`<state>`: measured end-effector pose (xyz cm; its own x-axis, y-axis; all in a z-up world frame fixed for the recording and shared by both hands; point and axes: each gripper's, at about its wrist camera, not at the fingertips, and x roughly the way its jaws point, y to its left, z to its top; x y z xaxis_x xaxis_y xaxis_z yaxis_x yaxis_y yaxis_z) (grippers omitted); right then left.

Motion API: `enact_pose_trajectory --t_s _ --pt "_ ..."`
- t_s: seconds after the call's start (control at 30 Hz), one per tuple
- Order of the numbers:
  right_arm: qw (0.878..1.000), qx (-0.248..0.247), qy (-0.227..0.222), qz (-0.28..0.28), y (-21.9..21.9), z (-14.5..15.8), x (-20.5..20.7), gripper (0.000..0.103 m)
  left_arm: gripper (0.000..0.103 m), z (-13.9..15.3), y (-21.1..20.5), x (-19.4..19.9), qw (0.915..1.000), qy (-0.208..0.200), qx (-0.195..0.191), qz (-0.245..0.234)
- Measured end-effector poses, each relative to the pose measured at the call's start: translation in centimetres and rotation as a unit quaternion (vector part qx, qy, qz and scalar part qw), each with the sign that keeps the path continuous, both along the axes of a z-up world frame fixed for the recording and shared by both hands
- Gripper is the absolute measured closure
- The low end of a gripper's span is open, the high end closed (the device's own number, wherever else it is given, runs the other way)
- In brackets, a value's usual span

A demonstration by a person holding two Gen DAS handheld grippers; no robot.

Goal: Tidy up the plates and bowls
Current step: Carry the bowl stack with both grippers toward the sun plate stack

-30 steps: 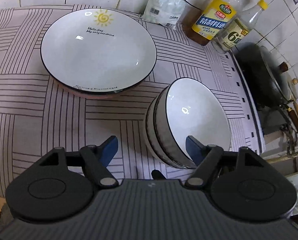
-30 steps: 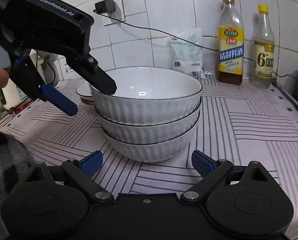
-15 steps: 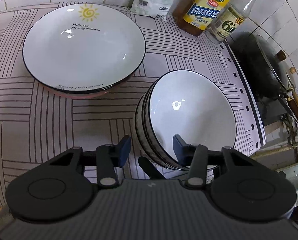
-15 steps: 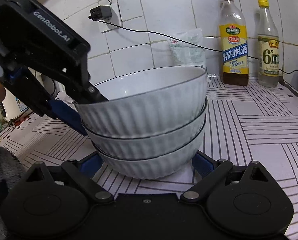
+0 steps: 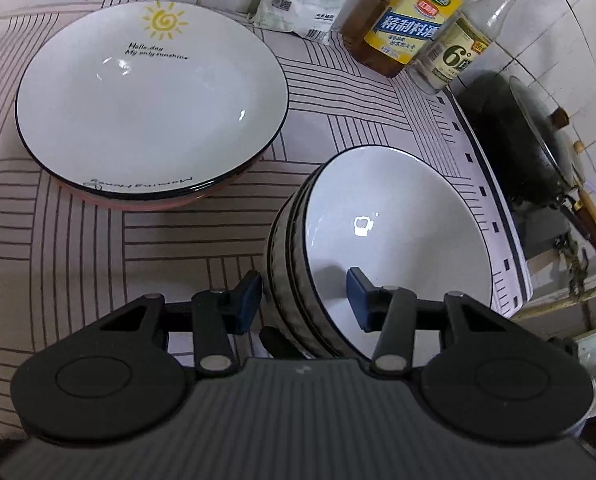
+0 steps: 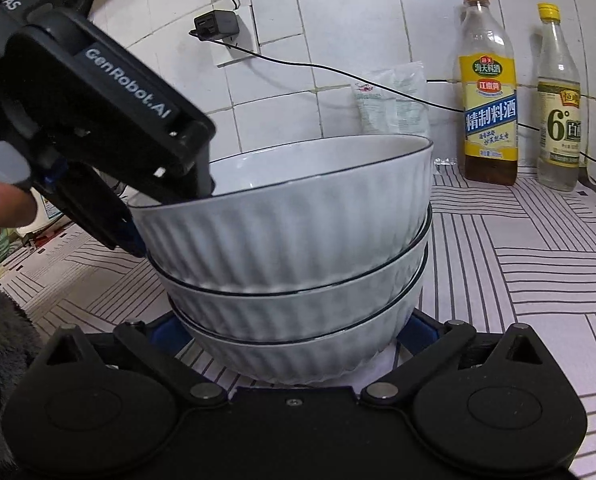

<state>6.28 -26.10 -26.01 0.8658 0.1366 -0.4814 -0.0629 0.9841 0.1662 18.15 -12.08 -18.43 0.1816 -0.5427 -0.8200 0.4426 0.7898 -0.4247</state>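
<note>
Left gripper [image 5: 304, 292]: fingers straddle the near-left rim of the top bowl [image 5: 398, 232], one blue pad outside the ribbed wall, one inside. They've just been closing with the rim between them. In the left wrist view there's still a gap on both sides of the wall; in the right wrist view the fingers look pinched on the rim. We can't tell whether the pads are pressing.

Right gripper [image 6: 293, 332]: fingers spread as wide as they go, just been opening, one either side of the base of the bowl stack [image 6: 298, 280]. Pads [image 6: 418, 330] sit close to the bottom bowl, but we see no clamp. Nothing held.

Outward: three ribbed white bowls nested, sitting on the striped worktop [image 5: 77, 240] near its right edge. The top bowl is tilted up on its right side. Far left of it, the plate stack [image 5: 149, 100], sun-print plate on top, well apart from the bowls. Cooking wine bottle [image 6: 488, 92], vinegar bottle [image 6: 558, 100] and a white packet [image 6: 394, 100] stand against the tiled wall. Wok [image 5: 530, 140] sits off the right edge.

Progress, our read: plates stacked, bowls stacked, so sorting looks mostly done. Left: likely squaring up or moving the bowl stack.
</note>
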Motion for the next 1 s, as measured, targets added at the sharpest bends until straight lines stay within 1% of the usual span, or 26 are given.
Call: enact_pose_trajectory --t_s 0.1,0.3,0.43,0.63,0.8,0.93,1.0 --pt "1.000 -0.003 -0.001 0.000 0.1 0.0 0.0 0.000 0.058 0.0 0.0 0.0 1.0000 0.001 0.001 -0.006" --pt "1.000 -0.022 0.014 0.000 0.8 0.5 0.0 0.000 0.057 0.7 0.0 -0.9 0.9993 -0.021 0.014 -0.027" --pt "1.000 -0.021 0.009 -0.003 1.2 1.2 -0.5 0.000 0.057 1.7 0.6 -1.3 0.9994 -0.021 0.007 -0.026" --pt "1.000 -0.028 -0.001 0.001 2.2 3.3 -1.3 0.000 0.057 4.2 2.2 -2.1 0.9991 -0.025 0.005 -0.034" --pt "0.999 -0.029 -0.014 0.010 3.4 5.3 -1.5 0.000 0.057 6.8 3.9 -3.0 0.9987 -0.049 0.000 -0.017" --pt "0.998 -0.044 -0.032 0.024 4.5 7.0 -0.8 0.000 0.057 8.5 5.7 -2.4 0.9984 -0.055 -0.014 -0.008" --pt "0.997 -0.051 -0.041 0.029 5.1 7.6 -0.3 0.000 0.057 9.1 6.4 -1.6 0.9983 -0.056 -0.014 -0.002"
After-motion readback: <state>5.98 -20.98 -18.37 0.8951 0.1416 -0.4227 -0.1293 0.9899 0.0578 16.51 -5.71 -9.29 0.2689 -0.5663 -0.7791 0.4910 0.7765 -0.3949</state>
